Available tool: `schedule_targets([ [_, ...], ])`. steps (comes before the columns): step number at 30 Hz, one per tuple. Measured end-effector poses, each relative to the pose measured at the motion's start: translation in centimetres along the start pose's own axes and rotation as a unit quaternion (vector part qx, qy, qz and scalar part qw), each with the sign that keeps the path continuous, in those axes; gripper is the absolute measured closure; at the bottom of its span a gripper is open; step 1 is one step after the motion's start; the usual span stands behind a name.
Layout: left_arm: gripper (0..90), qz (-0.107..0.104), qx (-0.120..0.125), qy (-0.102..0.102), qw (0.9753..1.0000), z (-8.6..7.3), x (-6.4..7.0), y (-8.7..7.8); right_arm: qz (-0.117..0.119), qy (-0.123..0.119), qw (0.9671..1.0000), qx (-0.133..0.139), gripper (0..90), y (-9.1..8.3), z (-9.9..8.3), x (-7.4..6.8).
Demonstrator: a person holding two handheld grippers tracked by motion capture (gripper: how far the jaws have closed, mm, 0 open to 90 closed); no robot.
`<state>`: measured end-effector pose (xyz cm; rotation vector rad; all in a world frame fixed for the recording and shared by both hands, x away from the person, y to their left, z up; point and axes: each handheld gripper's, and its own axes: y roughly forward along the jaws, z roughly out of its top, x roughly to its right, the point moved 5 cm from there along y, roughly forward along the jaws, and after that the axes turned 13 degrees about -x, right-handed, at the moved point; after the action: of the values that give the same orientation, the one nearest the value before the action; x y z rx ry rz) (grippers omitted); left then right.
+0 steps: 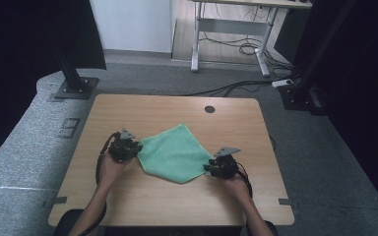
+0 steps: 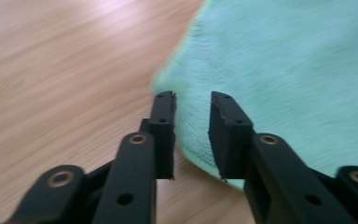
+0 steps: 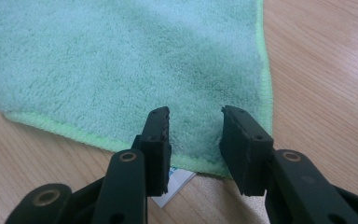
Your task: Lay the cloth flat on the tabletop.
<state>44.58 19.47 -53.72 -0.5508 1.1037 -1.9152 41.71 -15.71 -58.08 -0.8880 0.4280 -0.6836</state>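
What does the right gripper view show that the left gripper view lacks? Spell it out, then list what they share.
Right gripper view alone: a white label poking out under the cloth's hem, and a crisp bright-green stitched hem. Left gripper view alone: a blurred, rounded cloth corner just ahead of the fingers. Both: the green cloth on the wooden table, with open black fingers over its edge.

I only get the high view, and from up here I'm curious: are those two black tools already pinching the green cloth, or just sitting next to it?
Observer: Not pinching. The left tool is open, jaws apart over the cloth at its edge.
Operator: And the other one?
Observer: The right tool is open too, astride the cloth's hemmed edge near a corner.
Operator: Anything hidden under there?
Observer: A small white tag pokes out from under that edge onto the wooden table.
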Motion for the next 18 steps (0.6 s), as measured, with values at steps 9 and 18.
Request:
schedule_targets([
  [9,38.7,-0.013,0.027,-0.002,0.9995,-1.7,0.7,-0.6,0.001,0.000,1.0000,0.000,60.6,0.0,0.0,0.0],
  [18,23.6,-0.025,-0.005,0.017,0.9995,-2.8,2.7,2.0,0.000,-0.007,1.0000,-0.007,55.5,0.0,0.1,-0.2],
])
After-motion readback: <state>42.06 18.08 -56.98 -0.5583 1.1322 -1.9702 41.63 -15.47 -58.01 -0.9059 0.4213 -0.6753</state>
